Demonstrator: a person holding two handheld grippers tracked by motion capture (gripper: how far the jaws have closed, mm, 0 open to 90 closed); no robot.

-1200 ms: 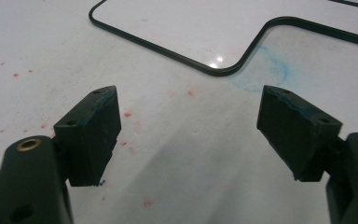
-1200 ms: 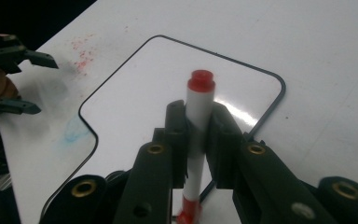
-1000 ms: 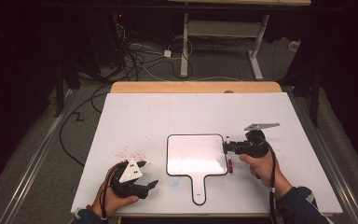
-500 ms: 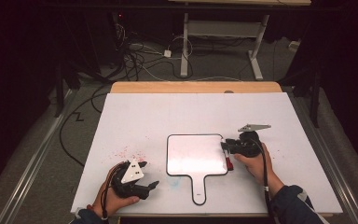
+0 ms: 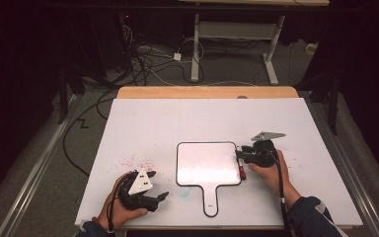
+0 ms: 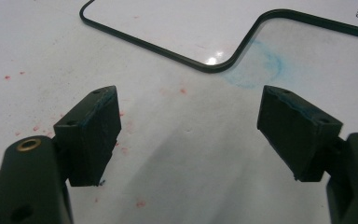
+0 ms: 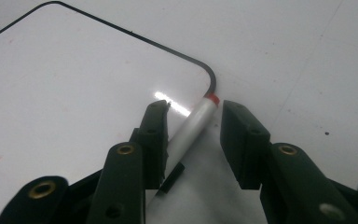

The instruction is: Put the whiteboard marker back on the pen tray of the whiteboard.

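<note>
Jaws of right gripper (image 7: 191,121) part-open astride marker (image 7: 193,123); left gripper (image 6: 186,126) wide, empty

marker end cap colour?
Red, on a silver barrel; the marker shows best in the right gripper view.

My high camera looks forward and down over the whole white bench (image 5: 177,123). Each gripper camera sits close above the surface, looking along its jaws; all three share the black-rimmed white paddle-shaped board (image 5: 207,163) (image 6: 205,28) (image 7: 74,79).
</note>
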